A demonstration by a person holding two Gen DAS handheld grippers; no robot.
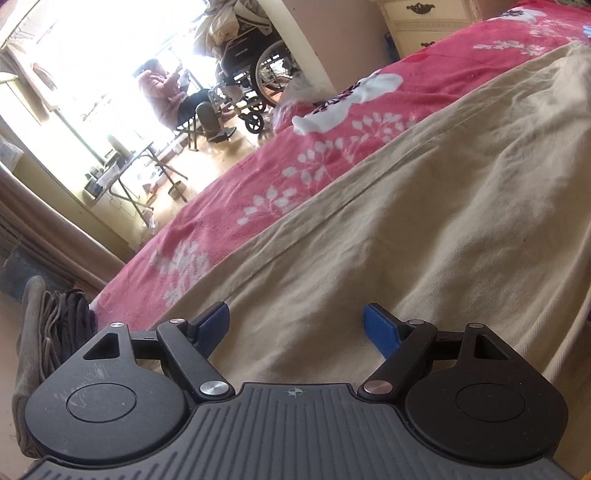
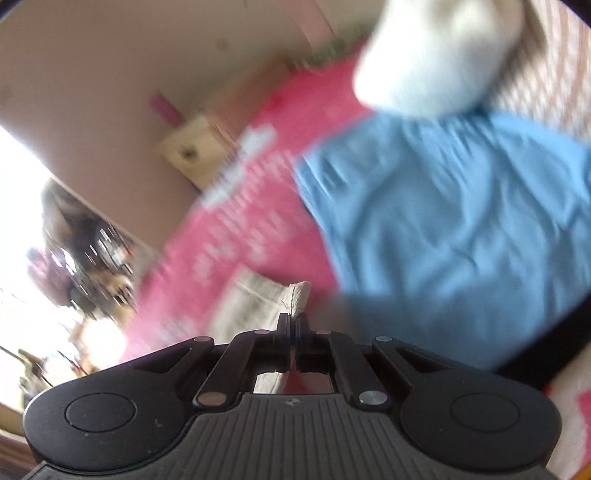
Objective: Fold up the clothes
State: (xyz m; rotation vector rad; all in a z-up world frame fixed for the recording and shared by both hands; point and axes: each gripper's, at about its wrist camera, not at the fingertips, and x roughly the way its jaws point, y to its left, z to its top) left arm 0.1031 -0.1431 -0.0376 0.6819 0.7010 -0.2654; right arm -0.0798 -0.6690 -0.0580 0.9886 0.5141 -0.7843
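Pink floral bedspread (image 1: 229,218), wheelchair (image 1: 255,77) beyond, beige garment (image 1: 424,229) (spread wide) under left claw (image 1: 295,325)

Glare pours through the window (image 1: 92,55) at eleven o'clock. A wheelchair (image 1: 255,70) is parked at twelve, a folding table (image 1: 136,173) at nine on the wooden floor (image 1: 210,155); cream drawers (image 1: 424,22) sit at one.

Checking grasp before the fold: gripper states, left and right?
Left gripper: open, over the beige garment, nothing pinched.
Right gripper: shut on an edge of beige cloth.
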